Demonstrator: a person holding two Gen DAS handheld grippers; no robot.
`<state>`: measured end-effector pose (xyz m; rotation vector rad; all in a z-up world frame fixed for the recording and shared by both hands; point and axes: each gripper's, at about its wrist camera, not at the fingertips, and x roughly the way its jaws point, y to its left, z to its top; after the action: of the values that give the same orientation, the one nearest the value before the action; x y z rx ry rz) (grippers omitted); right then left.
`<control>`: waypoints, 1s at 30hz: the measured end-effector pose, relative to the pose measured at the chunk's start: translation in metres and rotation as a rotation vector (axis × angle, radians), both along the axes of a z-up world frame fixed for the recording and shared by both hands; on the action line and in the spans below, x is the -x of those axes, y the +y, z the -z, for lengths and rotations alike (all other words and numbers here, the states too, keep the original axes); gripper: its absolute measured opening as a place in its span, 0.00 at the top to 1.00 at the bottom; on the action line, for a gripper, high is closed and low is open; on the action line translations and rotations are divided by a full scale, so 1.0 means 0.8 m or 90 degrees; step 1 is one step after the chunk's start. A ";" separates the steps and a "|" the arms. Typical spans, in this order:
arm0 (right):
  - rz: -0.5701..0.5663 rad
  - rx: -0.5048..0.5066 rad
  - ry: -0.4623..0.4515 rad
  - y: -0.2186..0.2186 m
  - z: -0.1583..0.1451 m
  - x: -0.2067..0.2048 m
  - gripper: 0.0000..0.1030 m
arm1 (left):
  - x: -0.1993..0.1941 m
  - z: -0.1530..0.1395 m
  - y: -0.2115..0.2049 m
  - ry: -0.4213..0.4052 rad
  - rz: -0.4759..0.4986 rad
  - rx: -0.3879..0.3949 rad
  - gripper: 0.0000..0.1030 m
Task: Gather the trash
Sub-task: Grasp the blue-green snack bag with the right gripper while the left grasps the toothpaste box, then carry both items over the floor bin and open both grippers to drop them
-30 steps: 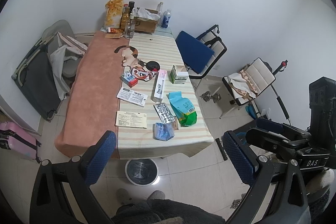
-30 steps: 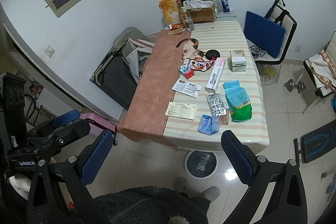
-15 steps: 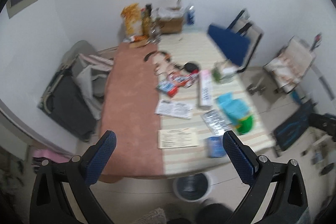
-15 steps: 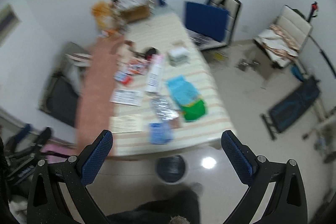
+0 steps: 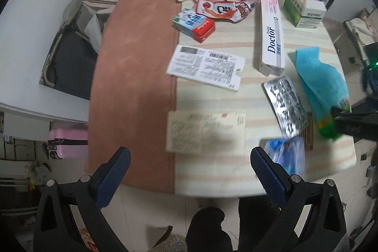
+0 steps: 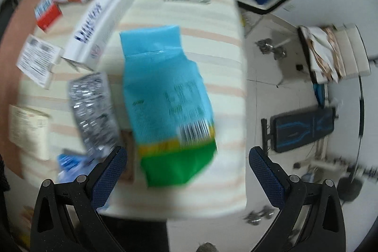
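Collection has not begun as far as the views show: both grippers are empty. The right gripper (image 6: pixel 187 167) is spread wide, with the blue-and-green bag (image 6: pixel 170 105) lying flat on the table (image 6: pixel 226 195) just ahead, between its fingers. The left gripper (image 5: pixel 189 169) is equally released; the paper slip (image 5: pixel 205 135) lies ahead between its fingers, the blister pack (image 5: pixel 285 108) beyond its right finger

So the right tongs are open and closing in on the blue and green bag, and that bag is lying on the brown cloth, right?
Not quite. The right tongs are open and nearing the blue and green bag, but the bag lies on the striped cloth, not the brown cloth. The right wrist view shows stripes all around it; the left wrist view shows the brown one on the table's other side.
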<state>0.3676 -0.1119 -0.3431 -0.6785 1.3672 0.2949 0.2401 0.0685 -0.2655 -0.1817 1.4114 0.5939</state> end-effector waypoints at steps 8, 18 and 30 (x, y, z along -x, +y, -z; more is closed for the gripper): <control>-0.030 0.007 0.108 0.012 0.075 -0.050 0.18 | -0.122 0.029 0.004 0.000 0.005 0.059 0.00; 0.167 -0.087 0.151 -0.059 0.078 -0.146 0.20 | -0.296 0.111 0.009 0.007 0.052 0.156 0.09; 0.152 -0.093 0.139 -0.048 0.069 -0.147 0.25 | -0.312 0.139 0.011 0.017 0.067 0.131 0.57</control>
<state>0.4851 -0.1500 -0.3982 -0.3644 1.6014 0.2810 0.4897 0.0775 -0.3766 -0.2621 1.4975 0.3656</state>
